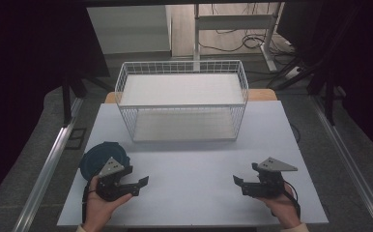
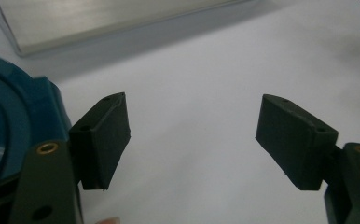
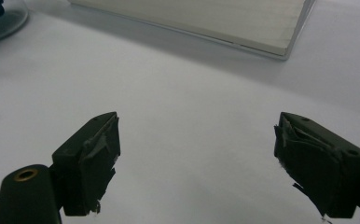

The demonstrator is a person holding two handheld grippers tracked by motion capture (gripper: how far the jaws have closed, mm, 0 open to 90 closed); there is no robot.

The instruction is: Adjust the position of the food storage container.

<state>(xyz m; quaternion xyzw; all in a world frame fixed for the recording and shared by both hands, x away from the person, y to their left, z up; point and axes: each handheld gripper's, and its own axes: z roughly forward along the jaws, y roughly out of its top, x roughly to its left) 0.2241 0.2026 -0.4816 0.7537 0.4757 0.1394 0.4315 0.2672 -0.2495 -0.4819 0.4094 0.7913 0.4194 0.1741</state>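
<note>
At the near left corner of the table [image 1: 189, 159], the blue round dish [image 1: 100, 154] lies flat, with the left gripper [image 1: 138, 186] just beside its right edge; this gripper's fingers [image 2: 103, 140] stand wide apart with nothing between them, and the dish rim sits directly outside the left one in the left gripper view. Judged risk: closing from this position would catch bare table, or the left finger would nudge the rim and slide the dish toward the table edge (the dish is already near the left border). A shallow rim gripped at an angle may also slip or tip the dish. Toward the middle, the white wire basket [image 1: 182, 99] stands at the far side, well apart from both grippers; a carried dish could strike its front wire wall. On the right, the right gripper [image 1: 240, 183] rests on the table with its fingers [image 3: 92, 161] open and empty, their pad facing visibly torn, which could weaken any grip.
</note>
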